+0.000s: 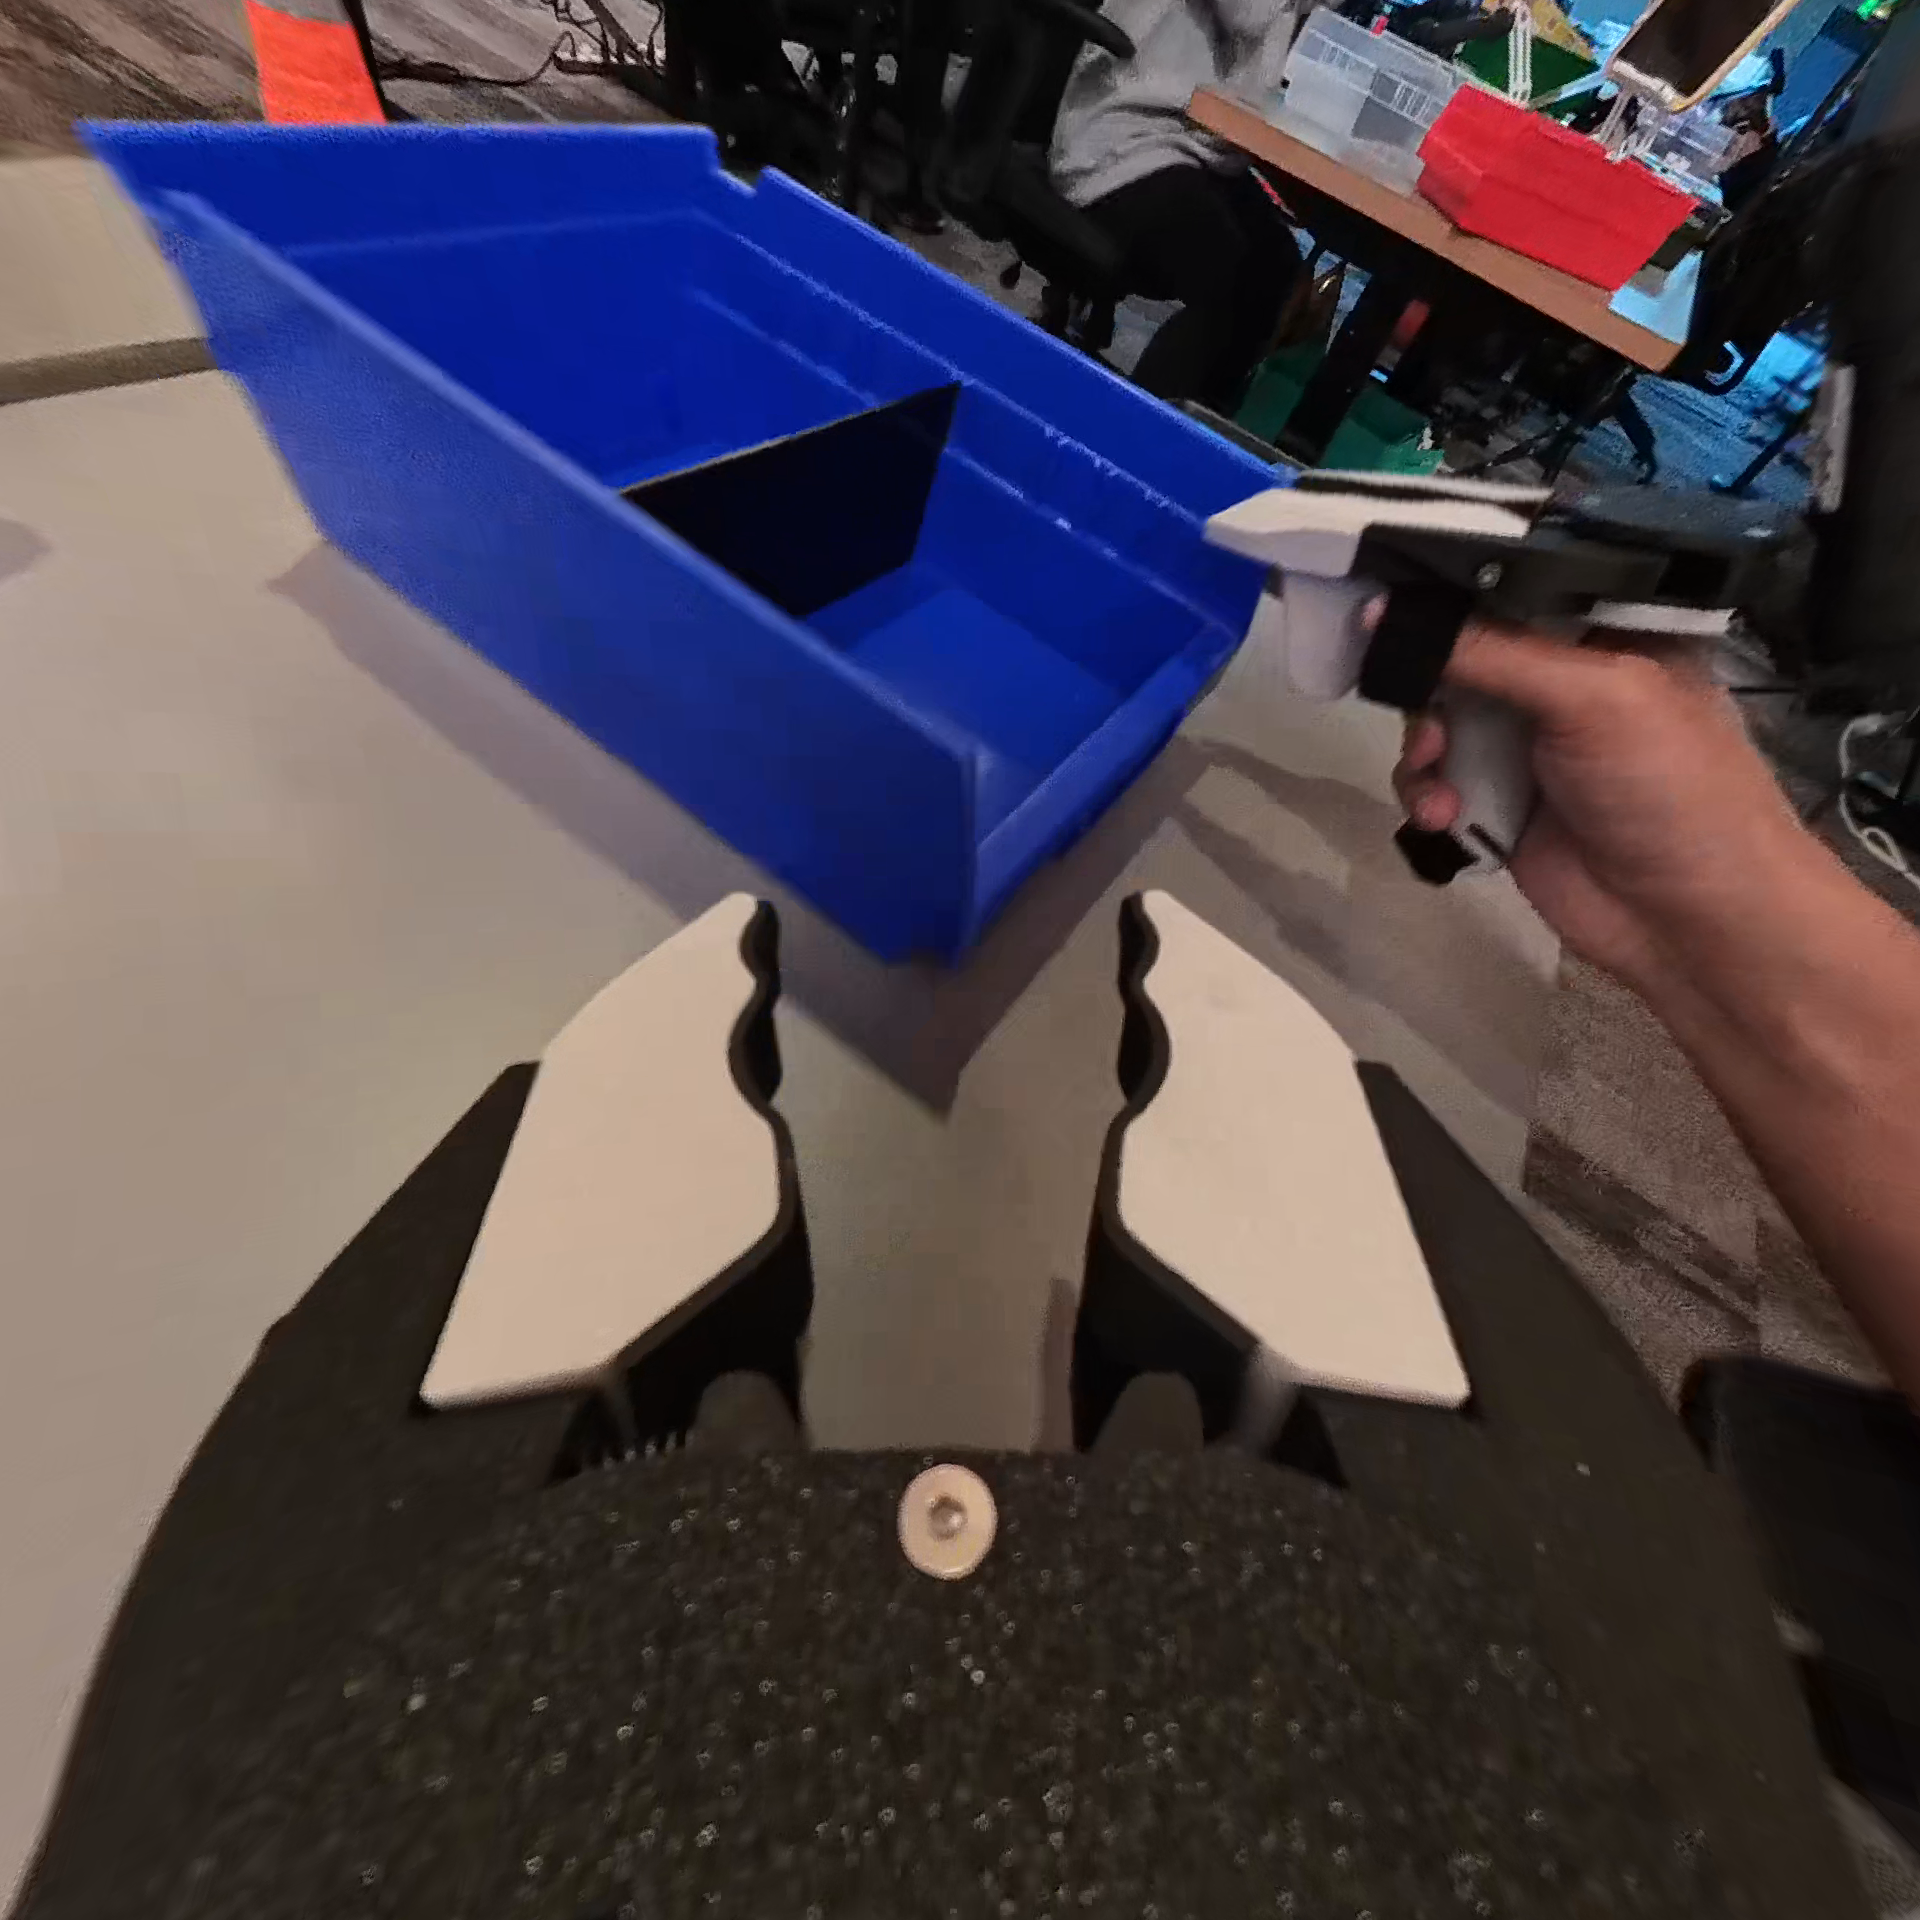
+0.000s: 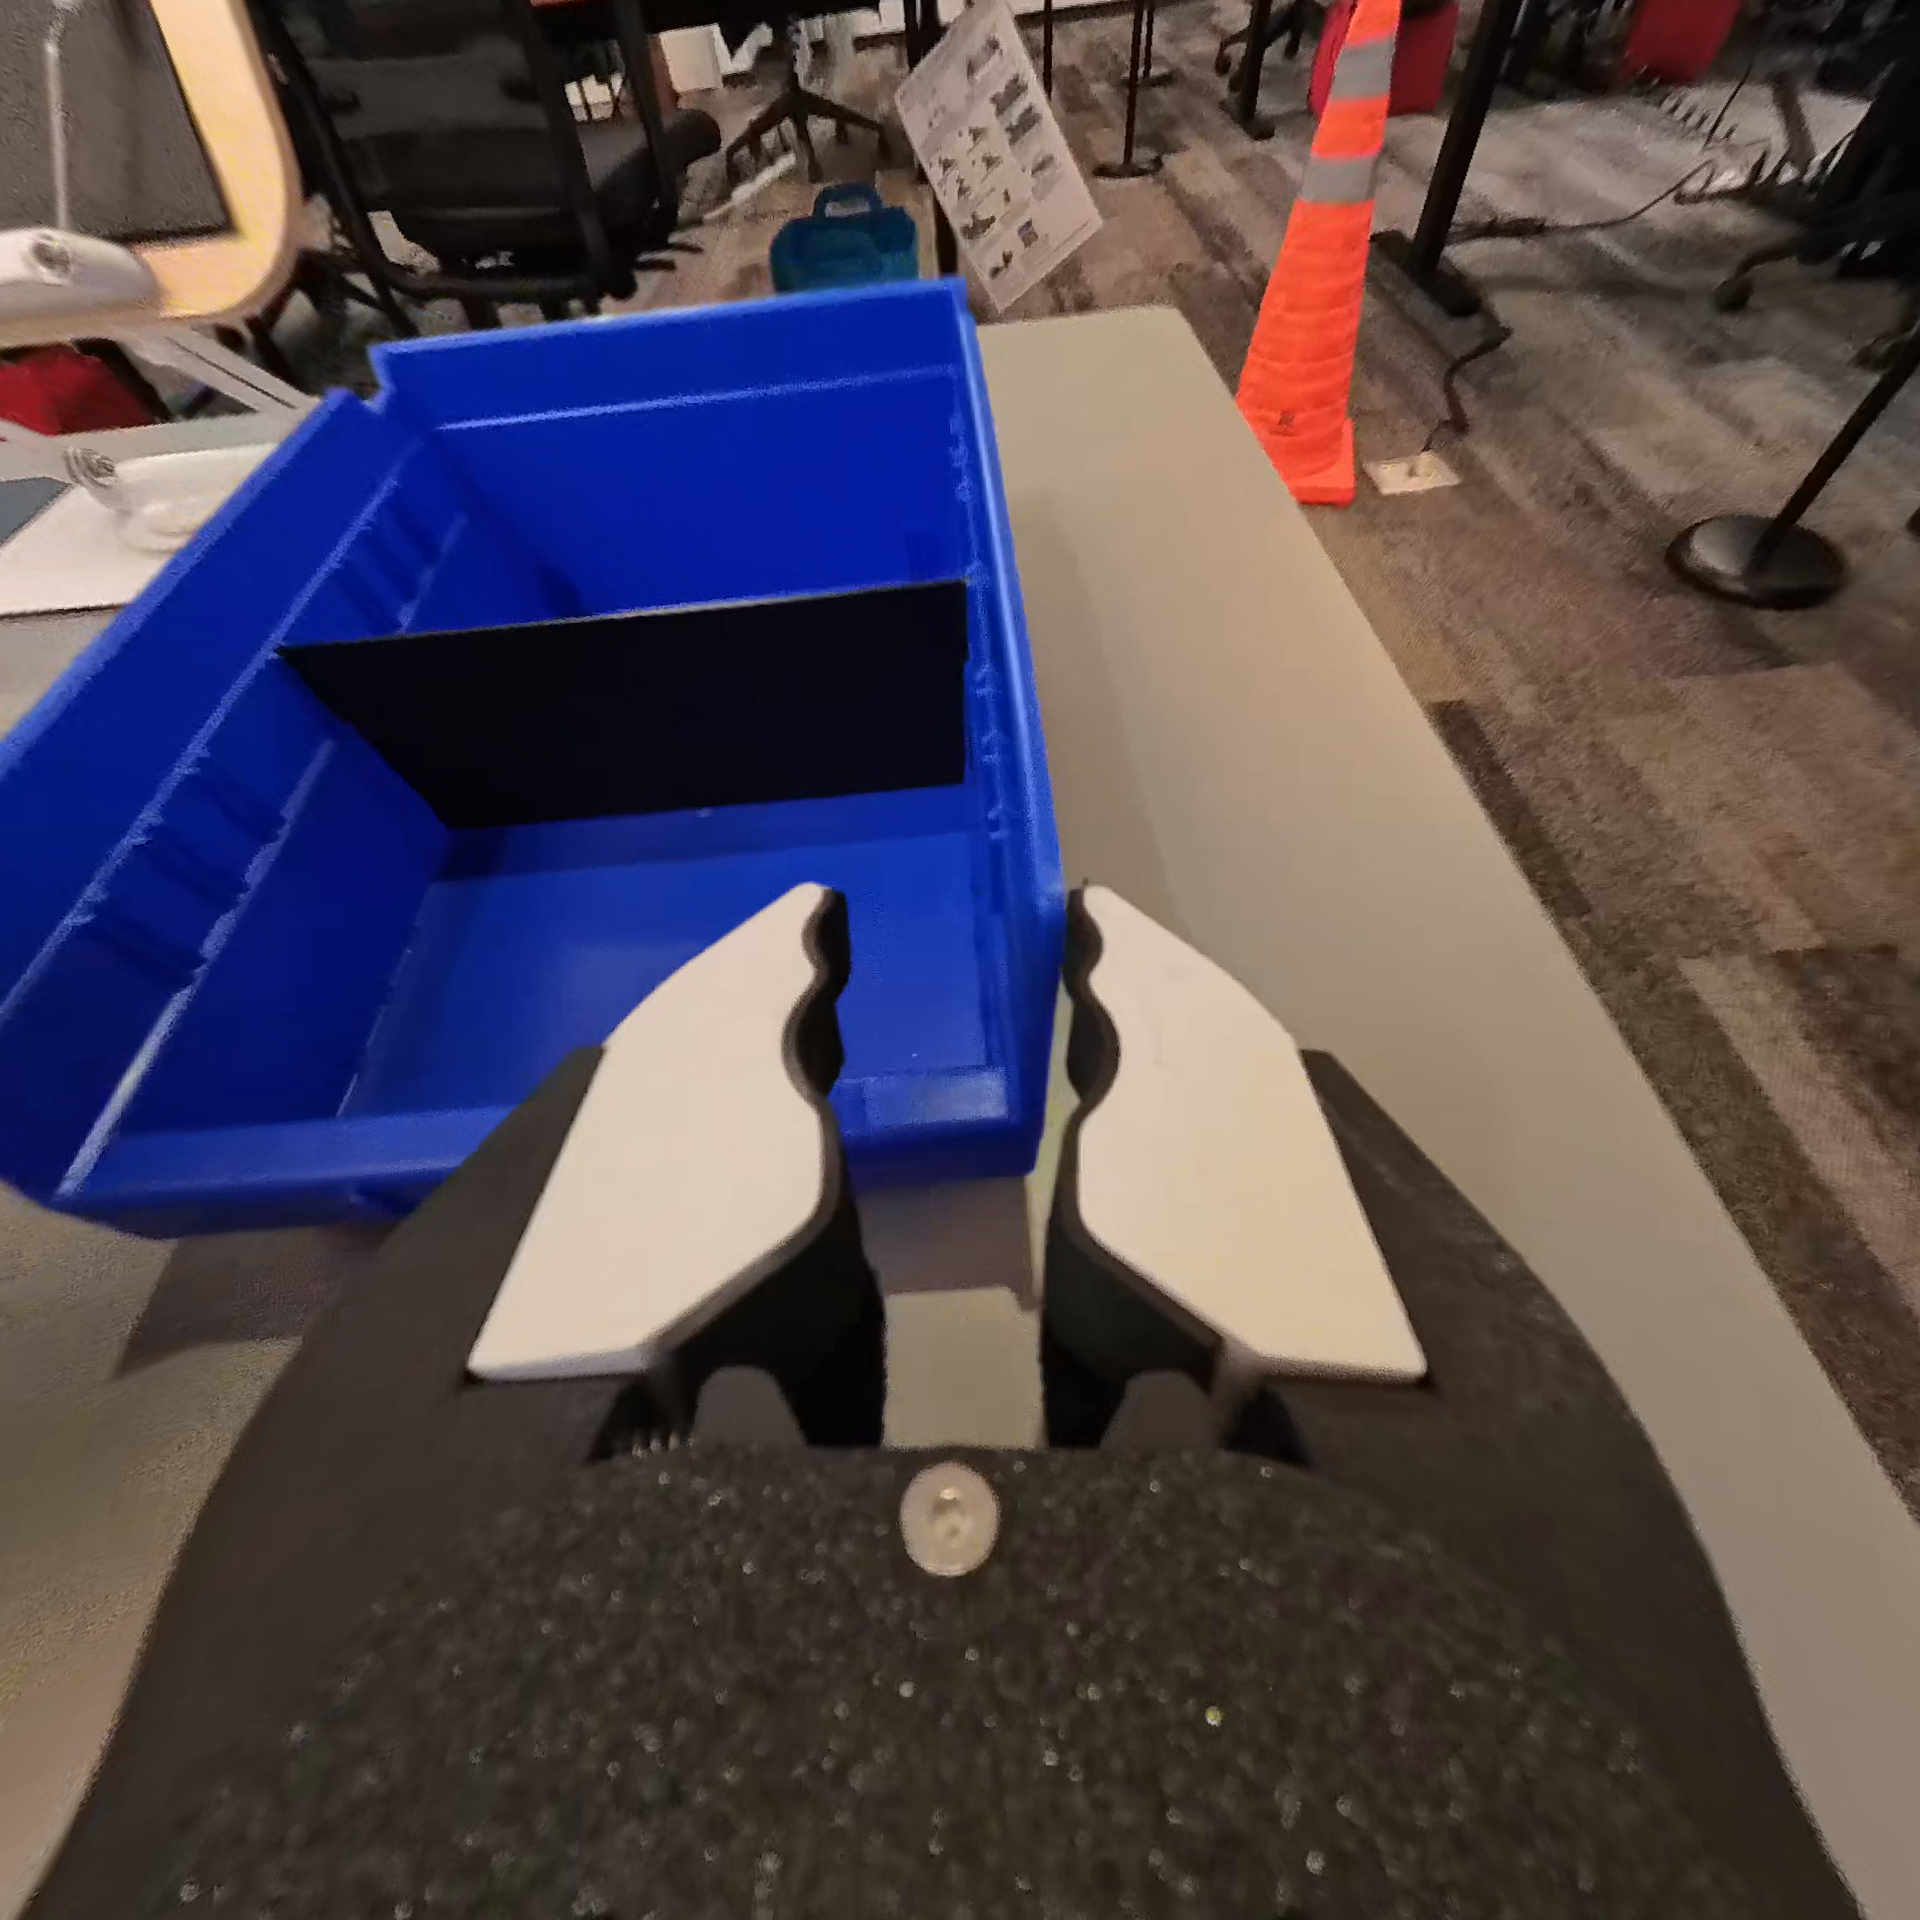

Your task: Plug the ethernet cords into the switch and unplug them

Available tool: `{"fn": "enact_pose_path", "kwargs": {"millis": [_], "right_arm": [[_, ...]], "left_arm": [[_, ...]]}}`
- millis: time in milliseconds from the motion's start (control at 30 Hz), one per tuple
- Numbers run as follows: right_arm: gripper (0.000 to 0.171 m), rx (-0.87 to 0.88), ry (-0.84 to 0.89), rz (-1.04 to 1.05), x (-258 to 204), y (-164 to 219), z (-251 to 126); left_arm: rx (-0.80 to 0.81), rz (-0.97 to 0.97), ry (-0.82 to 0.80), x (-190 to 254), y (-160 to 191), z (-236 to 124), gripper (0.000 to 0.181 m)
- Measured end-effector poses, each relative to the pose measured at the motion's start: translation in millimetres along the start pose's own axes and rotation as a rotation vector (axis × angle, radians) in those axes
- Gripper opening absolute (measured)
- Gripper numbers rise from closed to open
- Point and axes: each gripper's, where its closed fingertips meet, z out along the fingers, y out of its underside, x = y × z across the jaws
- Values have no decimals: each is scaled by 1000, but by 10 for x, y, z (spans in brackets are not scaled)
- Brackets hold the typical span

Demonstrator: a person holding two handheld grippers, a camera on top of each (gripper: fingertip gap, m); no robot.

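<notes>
Item: work table (image 2: 1195,623), pale grey, seen from both wrist views. Left portion, left wrist view: bare tabletop and an orange cone (image 1: 312,57) on the carpet beyond. Centre: blue bin (image 1: 644,488), long plastic tray, a dark divider (image 1: 810,499) standing across it; both compartments look empty as far as the walls allow. Left gripper (image 1: 945,914): jaws parted, nothing between them, hovering above the table and aimed at the bin's near corner. Right portion: right gripper (image 1: 1288,530), seen side-on just beside the bin's far corner, carried by a hand (image 1: 1621,790) wrapped round its handle, forearm reaching in from the lower right; its fingers cannot be judged from this angle. Right wrist view, same order: bin at left and centre, right gripper (image 2: 956,904) with jaws parted and empty, tips over the bin's near right corner, pointing slightly down; bare table to its right; orange cone (image 2: 1320,270) and a black stand base (image 2: 1756,561) on the carpet. Task articles: neither ethernet cords nor switch appear in either view; their location cannot be told. Progress, as a judgement: no plugging or unplugging is in hand; whether the work is unbegun or finished cannot be settled from these views.
</notes>
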Motion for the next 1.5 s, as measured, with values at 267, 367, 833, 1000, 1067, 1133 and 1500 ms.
{"fn": "enact_pose_path", "kwargs": {"millis": [267,367,833,1000,1067,1133,1500], "right_arm": [[37,134,-50,-30,-656,8,-637],[36,146,-266,55,-1271,117,-749],[30,70,-592,134,-2226,364,-681],[26,67,-541,36,-2152,413,-654],[26,51,-561,46,-2157,433,-638],[26,36,-589,69,-2175,452,-630],[26,13,-636,76,-2236,482,-692]], "left_arm": [[85,-35,-353,-1029,495,-2127,46],[92,-104,-483,-1405,786,-2828,46],[131,-227,-491,-1843,1175,-3441,40],[113,-132,-488,-1841,1047,-3599,39],[-13,-38,-410,-1832,1061,-3664,34],[-177,50,-255,-1758,1057,-3736,39],[-990,482,0,-2633,1063,-3898,56]]}}
